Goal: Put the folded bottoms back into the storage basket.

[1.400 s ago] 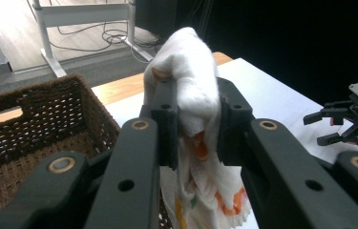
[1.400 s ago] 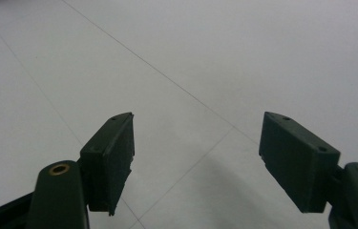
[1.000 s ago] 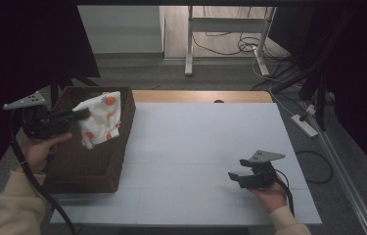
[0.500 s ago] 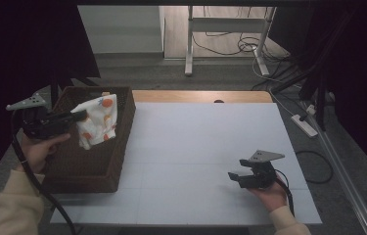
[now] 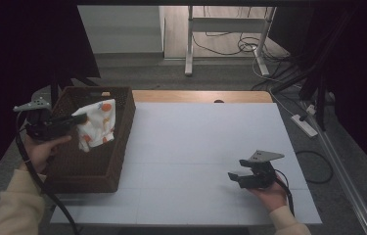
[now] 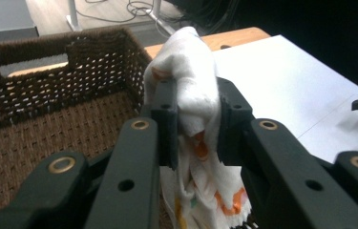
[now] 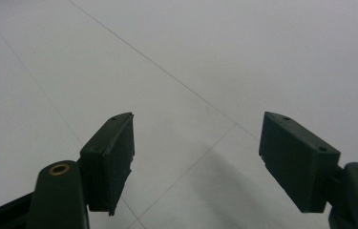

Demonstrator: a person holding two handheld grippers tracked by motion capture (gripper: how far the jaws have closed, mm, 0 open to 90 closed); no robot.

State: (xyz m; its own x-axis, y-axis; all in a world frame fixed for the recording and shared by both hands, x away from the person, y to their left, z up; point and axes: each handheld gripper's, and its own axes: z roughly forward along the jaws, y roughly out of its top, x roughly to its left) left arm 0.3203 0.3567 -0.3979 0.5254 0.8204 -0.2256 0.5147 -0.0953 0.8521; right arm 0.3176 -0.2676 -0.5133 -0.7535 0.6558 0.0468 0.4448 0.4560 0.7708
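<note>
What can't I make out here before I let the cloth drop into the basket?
- Lower end of the cloth: left gripper view, cut off by the bottom edge and hidden behind the left tongs.
- Basket floor under the cloth: high view, hidden by the cloth.
- Cloth's printed pattern: high view, too small and dim.
- Table past the right tongs: right gripper view, cut off by the edges.

Dim overall in the high view: the white tabletop (image 5: pixel 205 147) is the brightest area, evenly and softly lit, while the surroundings beyond its left and right edges fall into near black. The right gripper (image 5: pixel 240 177) throws only a faint shadow near the tabletop's front right corner. In the left gripper view the near jaws are soft and out of focus, the cloth (image 6: pixel 195 95) mildly blurred, the basket (image 6: pixel 47 95) weave sharper. No glare
</note>
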